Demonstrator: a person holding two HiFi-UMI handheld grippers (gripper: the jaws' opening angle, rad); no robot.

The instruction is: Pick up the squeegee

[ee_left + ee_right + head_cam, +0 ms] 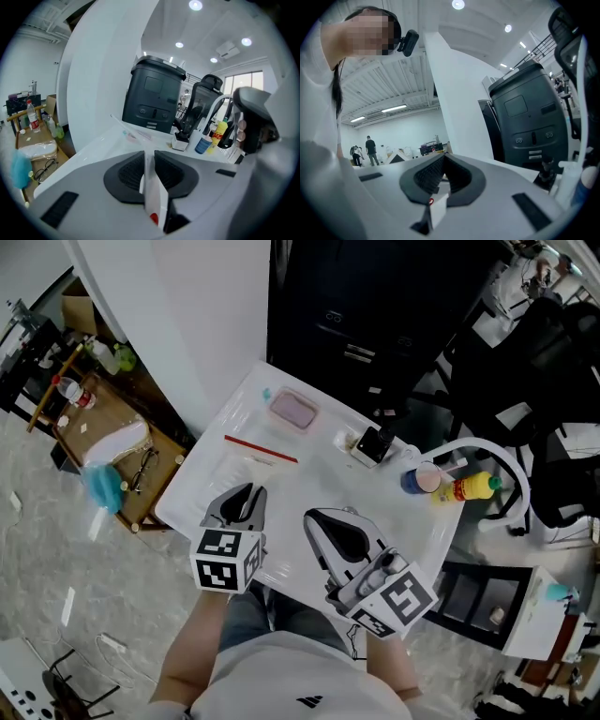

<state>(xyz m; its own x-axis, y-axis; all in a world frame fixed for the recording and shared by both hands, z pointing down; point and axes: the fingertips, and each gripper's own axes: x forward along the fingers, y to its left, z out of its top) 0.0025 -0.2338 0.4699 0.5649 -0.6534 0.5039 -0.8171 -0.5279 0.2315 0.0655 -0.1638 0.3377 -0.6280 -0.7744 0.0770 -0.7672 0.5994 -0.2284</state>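
Holder [360, 454] on table [319, 486] holds black object [376, 441]; left tongs [246, 491] grip squeegee [261, 448].

White flat strip with red dot [152, 197], between pads of left gripper [149, 155]: gripper part or held thing, cannot tell. Person's white-shirted torso [300, 685]: cut by lower edge, head view. Distant standing figures [370, 149], left-centre, right gripper view: too small.
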